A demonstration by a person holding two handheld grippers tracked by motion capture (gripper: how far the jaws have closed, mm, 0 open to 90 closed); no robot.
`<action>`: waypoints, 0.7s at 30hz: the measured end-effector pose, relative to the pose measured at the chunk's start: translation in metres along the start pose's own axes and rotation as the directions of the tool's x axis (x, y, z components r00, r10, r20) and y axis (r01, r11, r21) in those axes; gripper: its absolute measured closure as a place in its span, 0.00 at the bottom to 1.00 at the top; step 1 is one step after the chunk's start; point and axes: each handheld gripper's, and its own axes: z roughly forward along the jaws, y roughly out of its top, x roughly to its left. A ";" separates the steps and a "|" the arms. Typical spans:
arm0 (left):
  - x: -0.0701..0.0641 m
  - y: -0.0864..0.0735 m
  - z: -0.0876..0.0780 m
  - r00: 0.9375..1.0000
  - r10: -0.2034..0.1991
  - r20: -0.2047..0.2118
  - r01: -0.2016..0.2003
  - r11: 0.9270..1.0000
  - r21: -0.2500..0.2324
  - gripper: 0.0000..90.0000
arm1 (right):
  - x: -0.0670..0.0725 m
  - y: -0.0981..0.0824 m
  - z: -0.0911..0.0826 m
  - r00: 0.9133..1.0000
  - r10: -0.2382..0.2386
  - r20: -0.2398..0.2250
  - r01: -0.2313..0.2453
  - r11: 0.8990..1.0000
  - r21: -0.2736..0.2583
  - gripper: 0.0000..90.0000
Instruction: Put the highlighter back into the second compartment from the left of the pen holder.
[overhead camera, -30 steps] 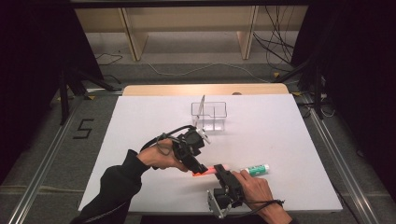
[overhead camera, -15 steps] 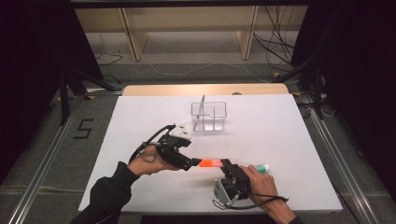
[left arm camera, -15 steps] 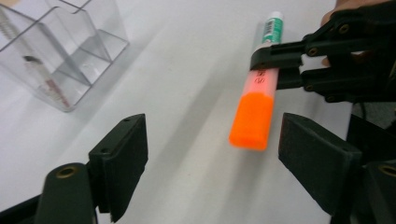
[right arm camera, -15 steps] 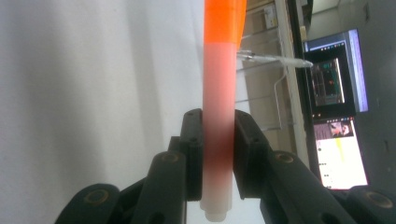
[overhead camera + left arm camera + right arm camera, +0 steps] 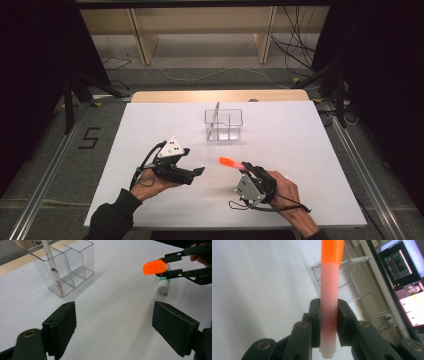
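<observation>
An orange highlighter (image 5: 228, 161) with a pale pink barrel (image 5: 329, 302) is clamped in my right gripper (image 5: 246, 169), which is shut on its barrel (image 5: 329, 315); its orange cap (image 5: 154, 267) points toward the left hand. My left gripper (image 5: 199, 172) hovers low over the white table to the left of it. Its jaws (image 5: 117, 327) have just been opening and stand wide apart with nothing between them. A clear divided organizer (image 5: 223, 125) stands behind, with a pen (image 5: 52, 265) upright in one compartment.
A white and green tube (image 5: 163, 285) lies on the table under the right gripper's jaws. The white table (image 5: 300, 140) ends at a wooden strip at the back. The organizer (image 5: 348, 277) stands beyond the highlighter's tip.
The left gripper let go of the highlighter, opened and drew back to the left. The right gripper kept the highlighter and lifted it off the table, tip pointing up and left.
</observation>
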 end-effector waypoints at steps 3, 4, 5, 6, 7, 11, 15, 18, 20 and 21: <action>0.001 -0.005 -0.004 1.000 -0.019 -0.015 0.018 0.999 -0.046 0.21 | -0.010 -0.001 0.000 0.993 0.110 -0.034 -0.111 0.994 -0.019 0.85; 0.002 -0.006 -0.005 1.000 -0.020 -0.014 0.019 0.999 -0.051 0.21 | -0.014 -0.001 0.001 0.987 0.152 -0.049 -0.154 0.988 -0.033 0.85; 0.002 -0.009 -0.005 1.000 -0.019 -0.019 0.018 0.998 -0.054 0.21 | -0.018 -0.001 0.001 0.980 0.188 -0.067 -0.191 0.981 -0.037 0.85; 0.002 -0.011 -0.006 1.000 -0.013 -0.020 0.012 0.998 -0.055 0.21 | -0.022 -0.002 0.002 0.971 0.223 -0.080 -0.227 0.973 -0.039 0.85; 0.002 -0.012 -0.006 1.000 -0.011 -0.024 0.010 0.998 -0.058 0.21 | -0.025 -0.002 0.003 0.961 0.260 -0.092 -0.264 0.964 -0.042 0.85; 0.002 -0.016 -0.009 0.999 -0.002 -0.044 -0.001 0.998 -0.065 0.20 | -0.038 -0.003 0.009 0.918 0.377 -0.120 -0.384 0.923 -0.037 0.85; 0.005 -0.020 -0.014 0.998 -0.024 -0.050 0.019 0.996 -0.092 0.20 | -0.050 -0.007 0.017 0.862 0.482 -0.157 -0.493 0.869 -0.037 0.85; 0.007 -0.024 -0.015 0.997 -0.042 -0.062 0.036 0.994 -0.099 0.20 | -0.056 -0.009 0.022 0.821 0.542 -0.179 -0.556 0.831 -0.033 0.85; 0.008 -0.026 -0.016 0.996 -0.051 -0.068 0.044 0.994 -0.103 0.20 | -0.060 -0.010 0.026 0.792 0.580 -0.190 -0.595 0.803 -0.032 0.85; 0.007 -0.027 -0.016 0.996 -0.059 -0.070 0.052 0.993 -0.107 0.20 | -0.061 -0.010 0.027 0.780 0.595 -0.195 -0.612 0.790 -0.034 0.85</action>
